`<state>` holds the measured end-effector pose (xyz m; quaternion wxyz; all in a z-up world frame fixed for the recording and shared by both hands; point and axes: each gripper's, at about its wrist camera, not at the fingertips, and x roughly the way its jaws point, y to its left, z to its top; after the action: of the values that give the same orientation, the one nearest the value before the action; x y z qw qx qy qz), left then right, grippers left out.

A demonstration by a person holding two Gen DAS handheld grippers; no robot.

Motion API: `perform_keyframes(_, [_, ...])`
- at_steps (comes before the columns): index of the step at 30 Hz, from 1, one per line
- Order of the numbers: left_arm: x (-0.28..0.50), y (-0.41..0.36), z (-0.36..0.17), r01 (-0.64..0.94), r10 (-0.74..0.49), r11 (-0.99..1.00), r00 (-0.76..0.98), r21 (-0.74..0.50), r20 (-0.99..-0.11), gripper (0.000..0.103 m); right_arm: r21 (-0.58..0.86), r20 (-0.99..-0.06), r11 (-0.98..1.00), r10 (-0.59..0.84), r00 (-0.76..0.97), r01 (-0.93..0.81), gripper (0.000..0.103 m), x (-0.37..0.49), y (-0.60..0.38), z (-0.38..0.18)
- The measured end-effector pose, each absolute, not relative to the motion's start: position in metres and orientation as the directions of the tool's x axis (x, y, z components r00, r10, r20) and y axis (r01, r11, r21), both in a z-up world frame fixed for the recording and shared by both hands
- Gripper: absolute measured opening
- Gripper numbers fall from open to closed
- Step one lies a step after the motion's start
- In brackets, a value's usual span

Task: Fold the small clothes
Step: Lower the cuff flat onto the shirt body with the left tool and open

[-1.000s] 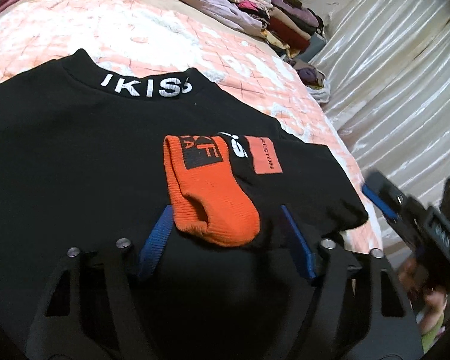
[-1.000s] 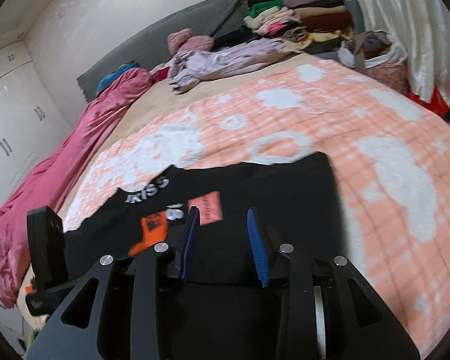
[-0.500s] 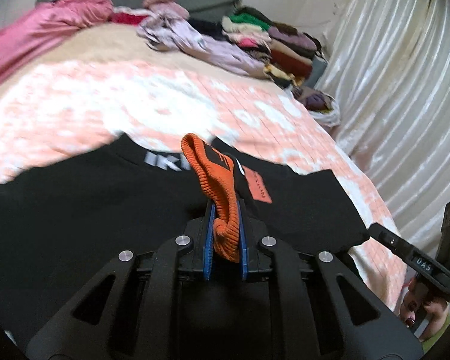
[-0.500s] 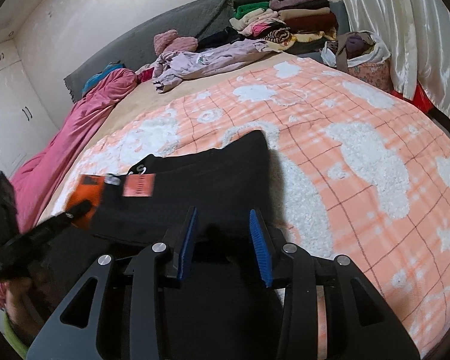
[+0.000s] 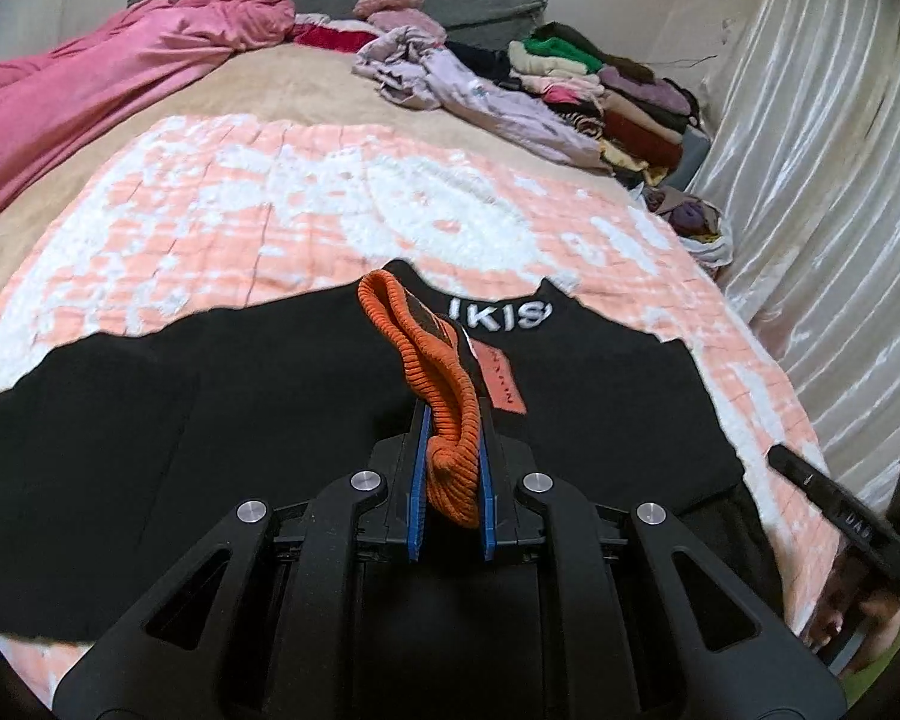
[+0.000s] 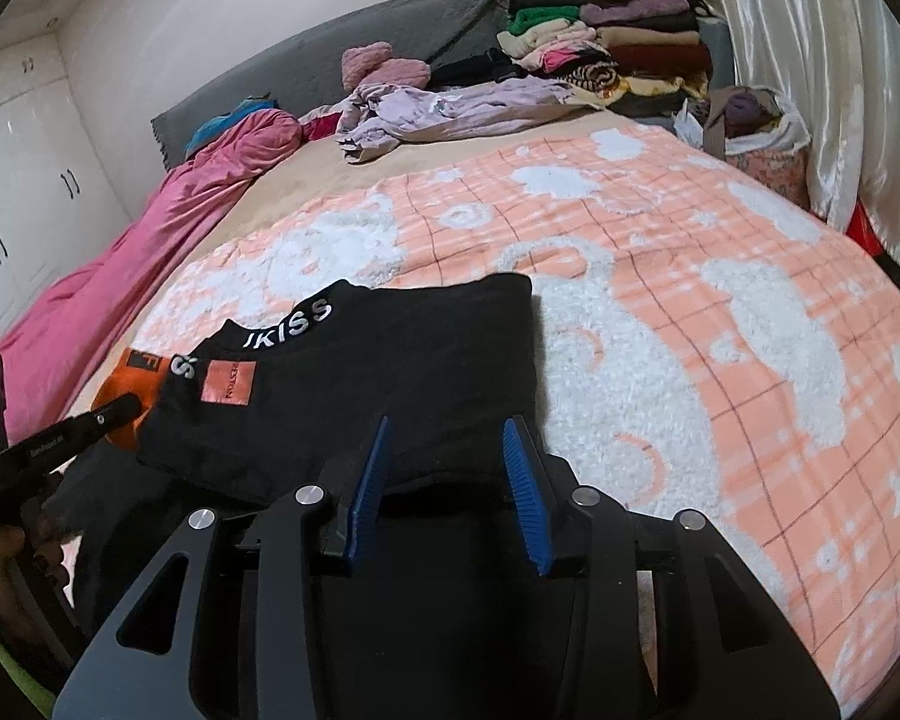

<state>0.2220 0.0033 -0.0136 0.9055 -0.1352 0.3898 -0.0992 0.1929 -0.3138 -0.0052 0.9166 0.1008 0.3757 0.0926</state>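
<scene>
Over the black sweater (image 5: pixel 240 420), left gripper (image 5: pixel 450 480) pinches its orange cuff (image 5: pixel 444 414) (right gripper (image 6: pixel 444 480) parted)

Sweatshirt (image 6: pixel 390 372) on blanket (image 6: pixel 690 330), sleeve cuff (image 5: pixel 444 420) atop sweatshirt, clothes stack (image 6: pixel 612 54) behind

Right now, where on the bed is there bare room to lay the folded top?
Free: the peach blanket right of the black top, and ahead of it up to the lilac clothes. Crowded: the folded pile at the head and the pink quilt along the left.
</scene>
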Motion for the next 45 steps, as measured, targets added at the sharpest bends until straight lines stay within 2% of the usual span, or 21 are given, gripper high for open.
perform_keyframes(13, [0.227,0.012,-0.039,0.034,-0.249,0.956,0.627,-0.293,-0.738,0.007,0.193,-0.689,0.972,0.234,0.686,-0.137,0.038,0.218,-0.283,-0.011])
perform_keyframes(25, [0.228,0.027,-0.044,-0.003,-0.239,0.953,0.603,-0.302,-0.761,0.013,0.143,-0.753,0.981,0.195,0.628,-0.133,0.038,0.240,-0.272,-0.035])
perform_keyframes(33, [0.219,0.055,-0.020,-0.063,-0.186,0.950,0.673,-0.307,-0.716,0.012,0.166,-0.780,0.981,0.194,0.594,-0.103,0.038,0.235,-0.285,-0.057])
perform_keyframes(42, [0.218,0.016,-0.016,0.050,-0.209,0.970,0.675,-0.238,-0.707,0.013,0.156,-0.780,0.983,0.182,0.598,-0.096,0.038,0.230,-0.285,-0.061])
perform_keyframes(45, [0.228,0.006,-0.038,0.052,-0.174,0.982,0.622,-0.181,-0.764,0.013,0.144,-0.779,0.985,0.169,0.604,-0.091,0.038,0.228,-0.283,-0.061])
